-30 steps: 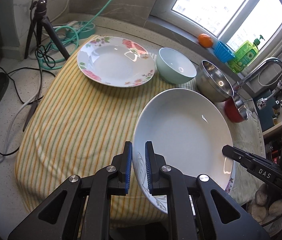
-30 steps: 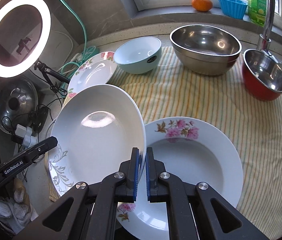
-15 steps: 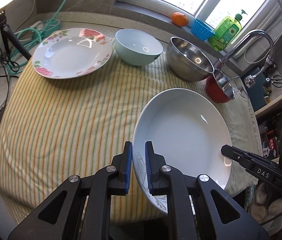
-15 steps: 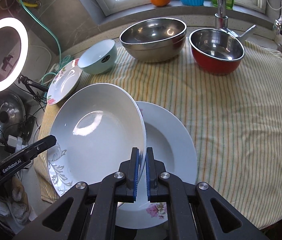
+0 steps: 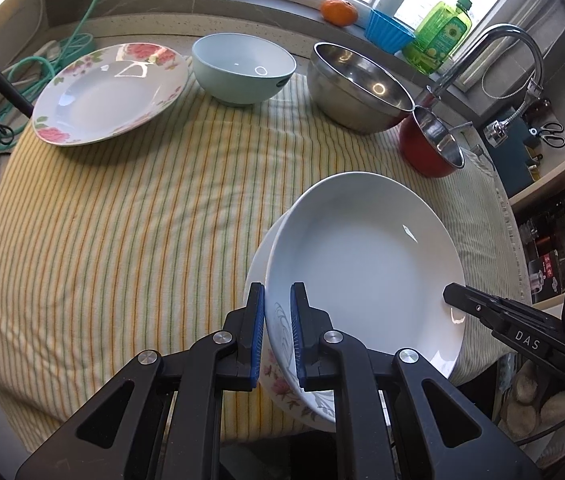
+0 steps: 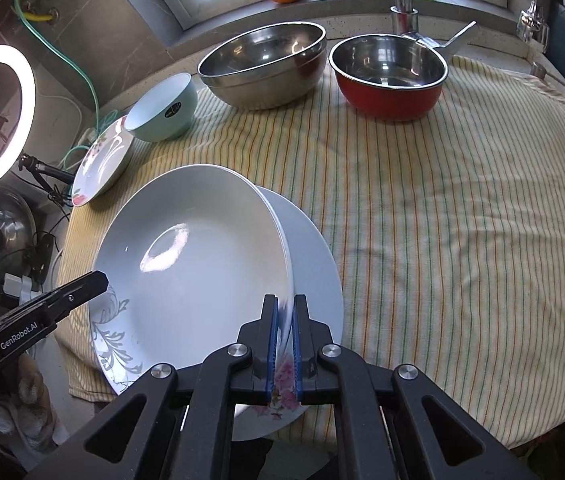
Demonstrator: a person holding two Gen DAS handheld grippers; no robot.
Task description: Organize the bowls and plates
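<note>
White glaze fills the left wrist view: the white plate (image 5: 362, 264) with the grey leaf pattern is pinched at its near rim by the left gripper (image 5: 276, 332), jaws closed down to the thickness of the rim. The plate sits tilted over a flowered plate (image 5: 260, 256) lying on the striped cloth (image 5: 122, 220) at the near right of the desk; only a sliver of that lower plate shows at the left. The right gripper (image 5: 452, 298) reaches the far rim. Further back stand a second flowered plate (image 5: 110, 92), a pale green bowl (image 5: 242, 70), a steel bowl (image 5: 358, 88) and a red pot (image 5: 430, 148).

From the right wrist view, the right gripper (image 6: 285, 334) is clamped on the opposite rim of the white plate (image 6: 190, 264), jaws nearly together; whether they also catch the rim of the flowered plate (image 6: 314, 264) underneath I cannot tell. The left gripper (image 6: 98, 280) holds the other side.

The step looks like nesting the white plate into the lower one. To do it well, level the plate first, since it overhangs toward the left, centre it over the lower rim, lower both sides together, and open the jaws only once it rests, so it neither slides nor clinks.
</note>
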